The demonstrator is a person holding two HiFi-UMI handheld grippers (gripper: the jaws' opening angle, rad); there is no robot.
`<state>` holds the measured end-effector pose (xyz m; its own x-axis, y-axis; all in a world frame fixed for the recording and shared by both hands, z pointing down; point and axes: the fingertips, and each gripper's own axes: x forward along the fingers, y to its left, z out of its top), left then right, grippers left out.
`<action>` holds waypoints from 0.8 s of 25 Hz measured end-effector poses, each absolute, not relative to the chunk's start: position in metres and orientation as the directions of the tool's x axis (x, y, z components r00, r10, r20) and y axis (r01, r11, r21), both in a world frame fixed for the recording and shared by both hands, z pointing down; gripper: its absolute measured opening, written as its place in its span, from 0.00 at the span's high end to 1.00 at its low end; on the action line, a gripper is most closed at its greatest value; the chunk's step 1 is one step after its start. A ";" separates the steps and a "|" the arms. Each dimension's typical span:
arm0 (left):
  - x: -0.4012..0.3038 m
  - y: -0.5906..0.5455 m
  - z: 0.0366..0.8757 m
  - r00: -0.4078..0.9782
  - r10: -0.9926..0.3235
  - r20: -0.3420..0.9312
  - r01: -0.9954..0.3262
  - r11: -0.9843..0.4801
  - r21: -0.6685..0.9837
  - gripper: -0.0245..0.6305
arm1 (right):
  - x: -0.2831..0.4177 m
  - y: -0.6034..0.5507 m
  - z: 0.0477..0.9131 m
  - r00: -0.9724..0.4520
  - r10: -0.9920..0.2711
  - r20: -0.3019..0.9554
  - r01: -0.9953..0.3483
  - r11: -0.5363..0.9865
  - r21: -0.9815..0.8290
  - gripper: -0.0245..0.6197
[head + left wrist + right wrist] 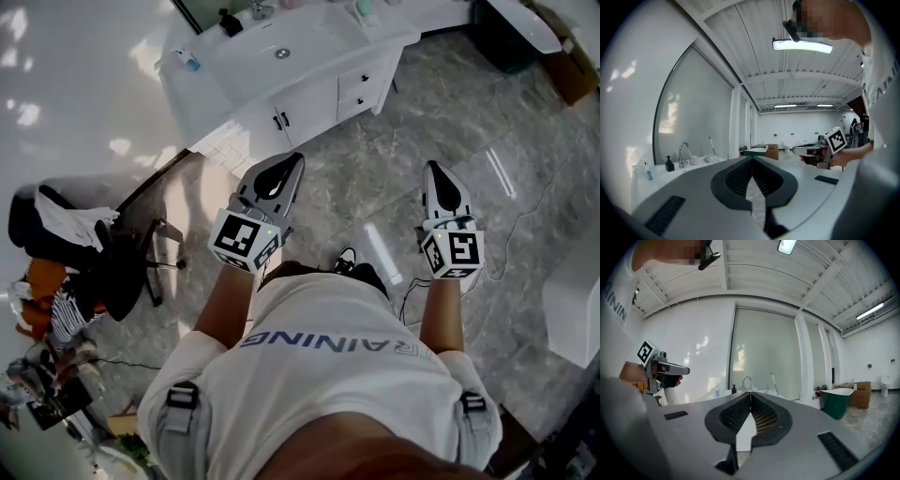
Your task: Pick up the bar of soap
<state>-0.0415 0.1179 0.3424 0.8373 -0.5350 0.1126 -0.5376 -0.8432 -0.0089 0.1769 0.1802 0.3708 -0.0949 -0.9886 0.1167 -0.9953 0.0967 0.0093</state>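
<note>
I cannot pick out a bar of soap for certain. A small pale green item (366,7) lies at the right end of the white vanity top (309,42), too small to identify. The vanity carries a basin (280,53), a faucet (683,151) and a black pump bottle (669,163). My left gripper (298,157) and right gripper (432,167) are held level in front of the person, well short of the vanity. In the gripper views the left gripper (752,158) and the right gripper (750,393) are shut with nothing between their jaws.
A black office chair (112,258) draped with clothes stands at the left. A dark green bathtub (836,401) and a cardboard box (574,70) are at the right. A thin cable (525,220) runs over the marble floor. A white fixture (574,300) sits at the right edge.
</note>
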 end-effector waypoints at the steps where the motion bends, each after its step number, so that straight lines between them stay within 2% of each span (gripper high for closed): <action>1: -0.033 0.114 0.344 0.834 -0.540 0.118 -0.542 -0.840 -0.010 0.96 | 0.186 0.176 0.372 -0.096 -0.988 0.118 -0.995 0.097 0.004 0.94; 10: 0.029 0.080 0.345 0.841 -0.524 0.136 -0.524 -0.851 -0.035 0.96 | 0.235 0.147 0.380 -0.112 -0.989 0.101 -0.994 0.111 -0.009 0.94; 20: 0.059 0.013 0.354 0.864 -0.493 0.103 -0.495 -0.869 -0.008 0.96 | 0.269 0.093 0.377 -0.057 -0.992 0.112 -0.998 0.060 0.024 0.94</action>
<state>0.0592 0.0130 0.3541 0.8637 -0.4934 0.1030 -0.4953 -0.8687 -0.0080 0.2685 0.0928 0.3769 -0.0566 -0.9921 0.1117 -0.9979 0.0597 0.0243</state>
